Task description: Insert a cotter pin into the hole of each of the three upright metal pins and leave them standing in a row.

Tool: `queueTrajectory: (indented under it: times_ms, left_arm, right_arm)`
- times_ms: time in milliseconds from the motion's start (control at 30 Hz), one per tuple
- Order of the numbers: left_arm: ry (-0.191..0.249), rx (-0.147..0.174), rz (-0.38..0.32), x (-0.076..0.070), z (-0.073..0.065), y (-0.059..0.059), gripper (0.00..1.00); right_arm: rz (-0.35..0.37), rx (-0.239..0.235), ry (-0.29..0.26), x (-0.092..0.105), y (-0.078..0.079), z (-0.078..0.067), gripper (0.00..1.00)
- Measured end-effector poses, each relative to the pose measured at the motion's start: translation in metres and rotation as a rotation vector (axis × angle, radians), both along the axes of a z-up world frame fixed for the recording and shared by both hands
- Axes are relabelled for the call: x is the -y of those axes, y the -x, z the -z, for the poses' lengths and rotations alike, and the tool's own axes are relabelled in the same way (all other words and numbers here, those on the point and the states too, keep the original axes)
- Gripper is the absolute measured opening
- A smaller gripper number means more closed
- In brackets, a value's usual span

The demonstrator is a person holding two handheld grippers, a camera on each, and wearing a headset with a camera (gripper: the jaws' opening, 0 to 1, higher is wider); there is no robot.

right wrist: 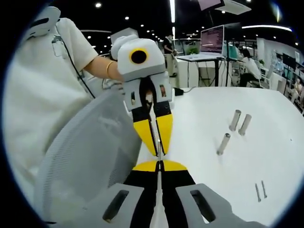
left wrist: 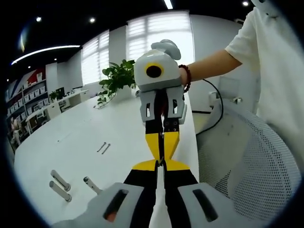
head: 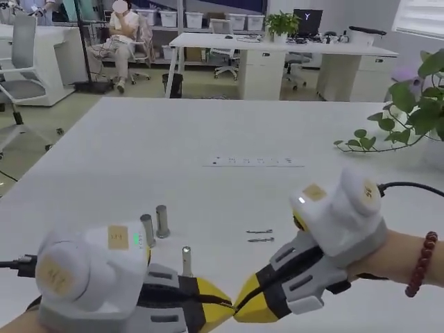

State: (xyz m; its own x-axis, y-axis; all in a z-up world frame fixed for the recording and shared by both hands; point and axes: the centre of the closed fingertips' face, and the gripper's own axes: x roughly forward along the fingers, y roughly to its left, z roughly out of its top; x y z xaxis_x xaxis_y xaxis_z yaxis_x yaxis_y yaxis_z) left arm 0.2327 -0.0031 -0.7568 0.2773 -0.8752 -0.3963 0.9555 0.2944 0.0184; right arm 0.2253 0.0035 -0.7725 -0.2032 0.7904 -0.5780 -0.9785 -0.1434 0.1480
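1. While both grippers are held low over the near edge of the white table (head: 208, 132), their yellow tips point at each other and meet, touching or almost touching, in front of the person.
2. The left gripper (head: 225, 309) has its 2 jaws pressed nearly together, with a narrow slit between them in the right gripper view. A thin pale line (right wrist: 158, 146) shows in that slit, but it is too small to say if it is something held.
3. The right gripper (head: 242, 305) also has its 2 jaws closed tight against each other. I cannot tell if anything is pinched between them.
4. 3 metal pins (head: 163, 220) stand upright on the table, left of the meeting tips. 2 of them are just beside each other, farther from the person. The other 1 stands alone, nearer to the person and close to the left gripper.
5. 2 cotter pins (head: 259, 236) lie flat on the table, side by side and parallel. They are to the right of the metal pins and apart from them, just beyond the right gripper.
6. Neither gripper touches the metal pins or the 2 lying cotter pins.
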Motion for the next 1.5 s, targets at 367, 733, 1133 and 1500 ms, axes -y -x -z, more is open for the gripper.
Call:
queueTrajectory:
  times_ms: [367,733,1133,1500]
  left_arm:
    - [0.014,-0.01,-0.137,-0.009,0.002,-0.02,0.06]
    - [0.031,-0.013,-0.29,-0.032,0.006,-0.041,0.17]
    - [0.025,-0.011,-0.449,-0.06,0.014,-0.066,0.29]
    - [-0.001,-0.041,-0.54,-0.075,0.034,-0.088,0.3]
  right_arm:
    - [0.035,0.062,0.072,0.0,-0.016,0.001,0.03]
    - [0.058,0.12,0.127,-0.001,-0.03,0.006,0.03]
    - [0.08,0.217,0.204,-0.001,-0.054,0.016,0.03]
    - [0.091,0.297,0.257,-0.004,-0.075,0.024,0.03]
